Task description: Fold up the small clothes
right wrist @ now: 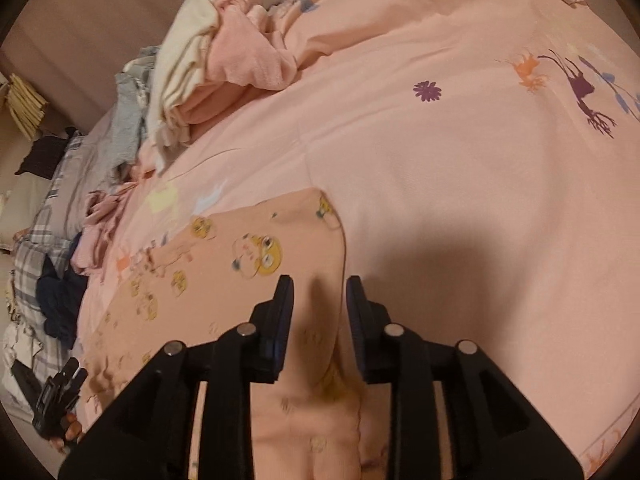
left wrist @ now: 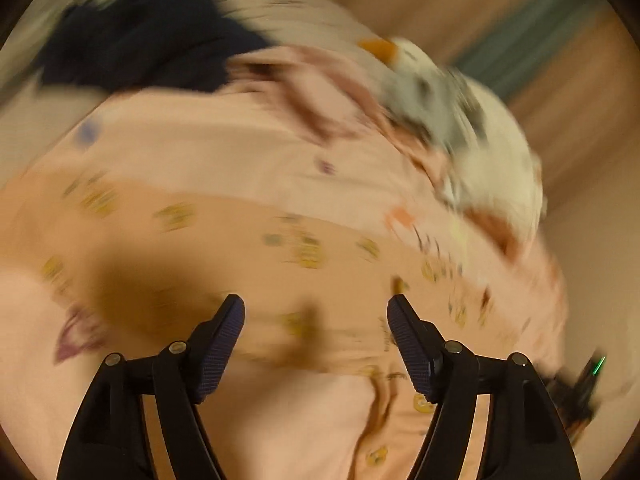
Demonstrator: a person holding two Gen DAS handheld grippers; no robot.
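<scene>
A small peach garment with yellow cartoon prints (right wrist: 248,264) lies flat on a pink bedspread (right wrist: 460,168). My right gripper (right wrist: 320,292) is open, its fingers on either side of the garment's right edge, just above it. In the blurred left wrist view the same garment (left wrist: 280,248) lies under my left gripper (left wrist: 316,312), which is open wide and holds nothing. The left gripper also shows at the lower left of the right wrist view (right wrist: 60,392).
A heap of clothes lies at the bed's far side: a cream piece (right wrist: 188,52), a pink towel-like piece (right wrist: 248,60), grey (right wrist: 128,120), plaid (right wrist: 36,256) and dark navy (right wrist: 60,304) pieces. A dark navy garment (left wrist: 140,40) shows in the left wrist view.
</scene>
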